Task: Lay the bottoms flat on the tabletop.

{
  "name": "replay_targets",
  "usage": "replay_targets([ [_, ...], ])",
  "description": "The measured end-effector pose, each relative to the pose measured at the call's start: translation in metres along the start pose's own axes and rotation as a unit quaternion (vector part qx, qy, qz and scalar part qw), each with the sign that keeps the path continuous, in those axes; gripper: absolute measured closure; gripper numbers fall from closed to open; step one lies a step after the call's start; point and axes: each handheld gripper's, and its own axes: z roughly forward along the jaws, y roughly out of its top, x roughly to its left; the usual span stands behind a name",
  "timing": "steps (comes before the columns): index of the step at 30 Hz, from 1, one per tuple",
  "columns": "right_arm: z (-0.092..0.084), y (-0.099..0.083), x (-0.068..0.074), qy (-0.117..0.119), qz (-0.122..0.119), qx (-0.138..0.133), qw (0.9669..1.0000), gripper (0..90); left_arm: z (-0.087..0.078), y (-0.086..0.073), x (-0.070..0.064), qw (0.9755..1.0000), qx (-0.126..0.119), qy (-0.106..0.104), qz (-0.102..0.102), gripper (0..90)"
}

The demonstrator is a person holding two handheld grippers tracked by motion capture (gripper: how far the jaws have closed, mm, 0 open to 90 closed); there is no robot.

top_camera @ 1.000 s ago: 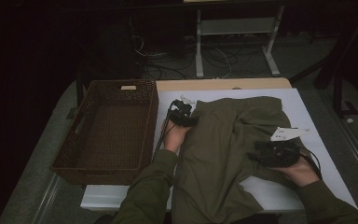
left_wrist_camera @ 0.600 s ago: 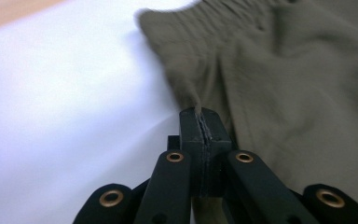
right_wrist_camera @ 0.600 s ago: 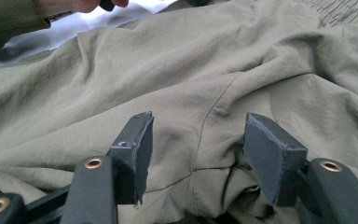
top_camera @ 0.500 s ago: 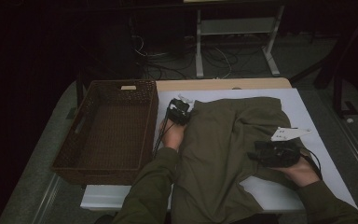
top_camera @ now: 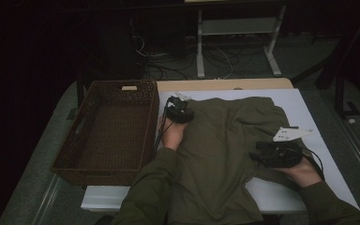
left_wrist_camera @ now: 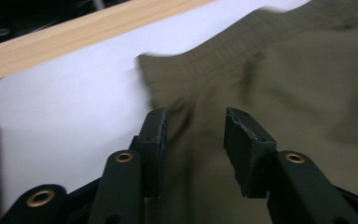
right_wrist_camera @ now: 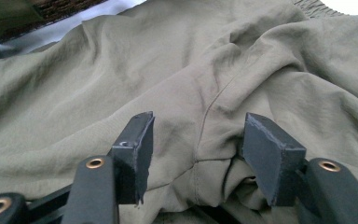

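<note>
An olive-green garment [top_camera: 220, 140] lies spread and creased on the white table top [top_camera: 309, 108]. My left gripper [top_camera: 176, 102] is at the garment's far left corner. In the left gripper view its jaws [left_wrist_camera: 193, 116] have just been opening. They stand apart over the ribbed band [left_wrist_camera: 205, 60], with cloth below the gap and no pad pressing on it. My right gripper [top_camera: 257, 157] rests on the garment's right part. Its jaws [right_wrist_camera: 196, 121] are open, and a seamed fold of the garment [right_wrist_camera: 144, 60] bunches up between them.
A brown wicker basket [top_camera: 151, 122] stands against the table's left side, close to my left forearm. A wooden strip [top_camera: 225, 84] runs along the far edge. Bare white surface [left_wrist_camera: 74, 93] lies left of the garment's corner. Cables and a stand's legs lie on the dark floor beyond.
My left gripper has lifted a little at the garment's far left corner. The right hand and the cloth under it have stayed put.
</note>
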Motion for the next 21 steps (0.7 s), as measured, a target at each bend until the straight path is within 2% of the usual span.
replay_targets([
  [2,0.000,0.000,0.000,-0.001,0.002,-0.001,1.0000,43.6,-0.006,0.002,-0.005,0.9999,-0.005,-0.015,0.007,54.6],
  [4,-0.001,0.000,-0.001,-0.001,0.004,0.000,1.0000,44.4,-0.011,0.003,-0.010,0.9991,-0.010,-0.040,0.009,51.6],
  [8,-0.001,0.000,-0.001,-0.002,0.005,0.003,1.0000,45.6,-0.020,0.001,-0.016,0.9963,-0.014,-0.084,0.006,47.5],
  [12,-0.001,-0.001,0.000,-0.001,0.006,0.006,1.0000,47.0,-0.029,-0.004,-0.022,0.9921,-0.016,-0.124,0.005,42.9],
  [17,-0.001,-0.001,0.000,0.002,0.005,0.012,0.9999,48.5,-0.040,-0.010,-0.029,0.9877,-0.016,-0.154,0.025,36.0],
  [21,-0.002,-0.001,0.001,0.003,0.002,0.020,0.9998,48.4,-0.050,-0.017,-0.037,0.9818,-0.015,-0.187,0.031,27.6],
])
